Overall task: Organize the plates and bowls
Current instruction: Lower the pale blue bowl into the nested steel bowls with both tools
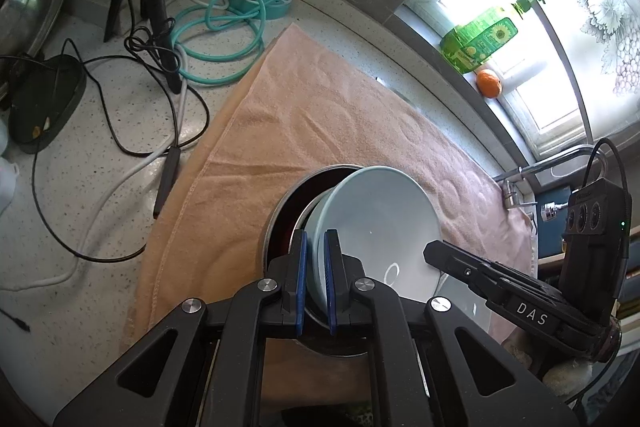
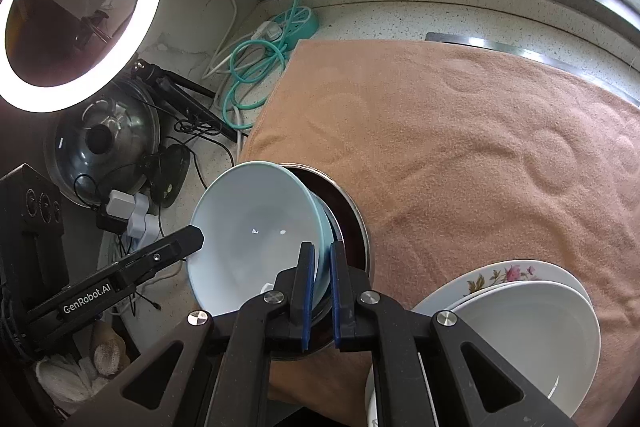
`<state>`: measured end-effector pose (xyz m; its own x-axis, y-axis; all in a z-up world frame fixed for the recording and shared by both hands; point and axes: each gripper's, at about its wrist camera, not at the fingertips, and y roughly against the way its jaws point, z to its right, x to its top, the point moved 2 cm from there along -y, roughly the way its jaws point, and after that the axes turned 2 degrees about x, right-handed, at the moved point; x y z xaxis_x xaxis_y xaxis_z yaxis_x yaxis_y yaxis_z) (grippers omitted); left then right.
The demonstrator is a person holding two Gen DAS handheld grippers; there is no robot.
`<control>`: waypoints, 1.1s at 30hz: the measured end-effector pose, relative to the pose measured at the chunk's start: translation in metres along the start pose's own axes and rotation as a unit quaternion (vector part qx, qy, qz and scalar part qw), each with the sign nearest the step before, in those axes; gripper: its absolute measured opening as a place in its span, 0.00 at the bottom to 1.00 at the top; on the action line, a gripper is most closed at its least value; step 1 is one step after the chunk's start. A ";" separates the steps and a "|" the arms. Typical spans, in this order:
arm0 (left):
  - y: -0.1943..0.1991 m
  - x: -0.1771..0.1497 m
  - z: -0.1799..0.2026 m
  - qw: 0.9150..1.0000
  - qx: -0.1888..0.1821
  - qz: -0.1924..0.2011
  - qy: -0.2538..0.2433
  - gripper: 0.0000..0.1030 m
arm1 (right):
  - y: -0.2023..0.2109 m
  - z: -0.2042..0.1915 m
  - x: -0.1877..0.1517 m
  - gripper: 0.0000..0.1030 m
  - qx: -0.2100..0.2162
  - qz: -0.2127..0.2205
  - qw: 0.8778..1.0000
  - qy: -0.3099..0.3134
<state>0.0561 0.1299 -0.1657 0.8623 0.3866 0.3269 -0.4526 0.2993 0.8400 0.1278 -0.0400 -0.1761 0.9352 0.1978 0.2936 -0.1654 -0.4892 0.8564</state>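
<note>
Bowl [image 1: 376, 227], glazed ceramic: stiff, slick, breakable; rim is the hold. Left gripper [image 1: 316, 283] and right gripper [image 2: 322, 291] each clamp opposite rim edges, lower centre.

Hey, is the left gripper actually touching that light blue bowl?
Touching. In the left wrist view the left gripper has its blue pads clamped on the light blue bowl's rim.
</note>
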 end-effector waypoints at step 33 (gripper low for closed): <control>-0.005 -0.006 -0.003 1.000 0.004 -0.011 -0.002 0.06 | -0.005 0.002 -0.009 0.10 0.008 -0.007 1.000 -0.001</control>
<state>0.0529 0.1288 -0.1736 0.8731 0.3767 0.3095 -0.4314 0.3012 0.8504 0.1212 -0.0404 -0.1840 0.9383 0.2031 0.2798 -0.1463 -0.5000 0.8536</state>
